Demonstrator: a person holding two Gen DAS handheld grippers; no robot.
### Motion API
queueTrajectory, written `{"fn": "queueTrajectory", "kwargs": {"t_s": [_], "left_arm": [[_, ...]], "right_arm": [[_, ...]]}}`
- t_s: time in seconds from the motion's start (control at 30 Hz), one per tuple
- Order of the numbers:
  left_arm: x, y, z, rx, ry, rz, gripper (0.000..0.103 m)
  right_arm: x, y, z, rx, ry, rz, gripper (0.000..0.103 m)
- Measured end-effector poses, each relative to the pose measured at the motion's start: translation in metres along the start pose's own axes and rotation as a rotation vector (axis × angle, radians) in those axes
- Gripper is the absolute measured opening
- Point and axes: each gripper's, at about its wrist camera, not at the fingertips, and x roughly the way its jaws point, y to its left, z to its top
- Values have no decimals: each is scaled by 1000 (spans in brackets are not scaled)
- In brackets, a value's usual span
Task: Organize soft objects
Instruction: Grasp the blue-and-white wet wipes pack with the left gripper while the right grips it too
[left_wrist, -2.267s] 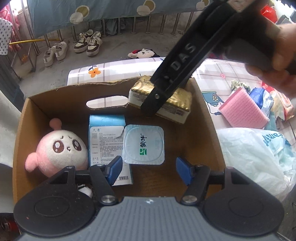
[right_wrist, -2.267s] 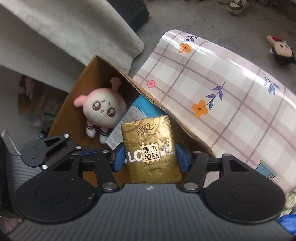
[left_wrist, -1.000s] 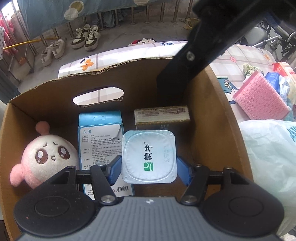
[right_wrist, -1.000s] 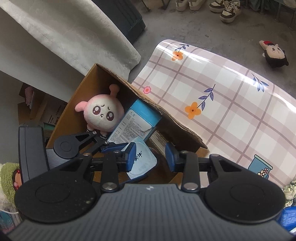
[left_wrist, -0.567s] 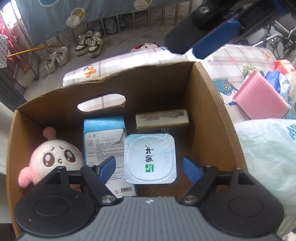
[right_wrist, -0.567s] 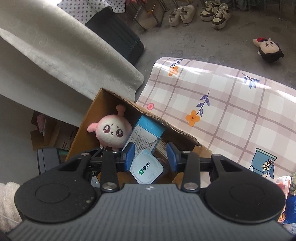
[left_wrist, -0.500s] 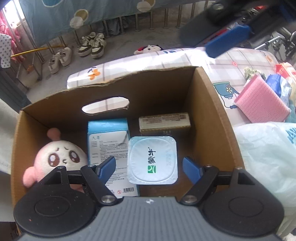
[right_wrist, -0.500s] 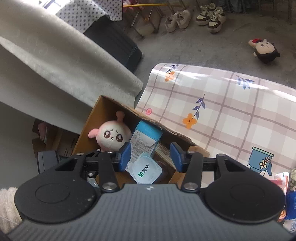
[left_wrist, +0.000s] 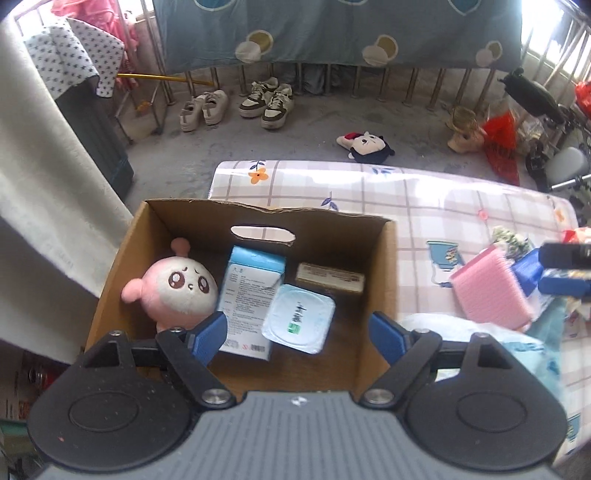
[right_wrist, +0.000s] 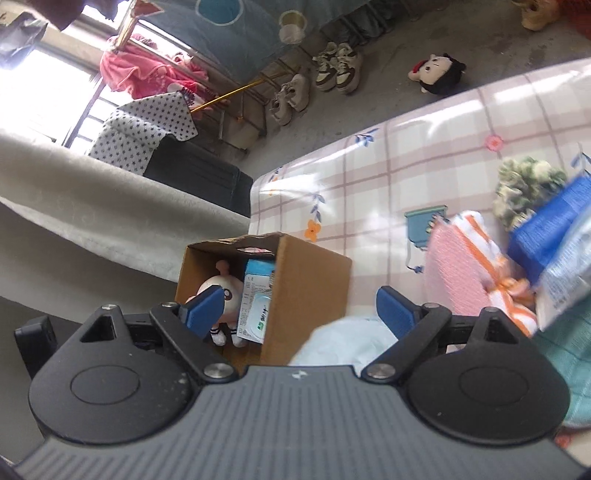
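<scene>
Cardboard box (left_wrist: 376, 295) under opening left tool (left_wrist: 297, 332)

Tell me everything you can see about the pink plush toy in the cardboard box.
The pink plush toy is a round, soft-looking doll with a pale face edged in pink, large dark eyes, a worried little mouth, a knob on top and a nub ear at the side. In the right wrist view its small legs wear striped socks and white shoes. It sits in the left part of the cardboard box, face up, beside the light blue carton and seemingly against it. No gripper touches it.
</scene>
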Motion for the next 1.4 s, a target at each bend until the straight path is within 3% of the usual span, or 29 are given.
{"fn": "queueTrajectory", "kwargs": {"t_s": [0.33,0.5,0.63,0.73,0.87,0.97,1.1,1.4], "left_arm": [[-51,-119,-10,-26,-54,-71,85],[-41,-200,-11,98,-58,-95,85],[-17,-264,-11,212,-46,-77,85],[11,-300,-9,239,-16,-107,80],[54,-331,-7,231,41,-96,63],[80,-342,-5,237,78,-61,63],[104,-348,-1,244,113,-31,68],[131,-356,5,238,158,-20,74]], "right_arm": [[-119,-102,-20,97,-7,-53,90],[-152,-156,-21,196,-10,-56,90],[-161,-186,-2,239,-43,-47,90],[-151,-198,29,208,-36,-43,90],[-124,-210,75,160,26,-38,88],[-96,-219,103,153,81,-36,88],[-53,-228,126,125,183,-96,88],[1,-242,134,111,347,-135,88]]}}
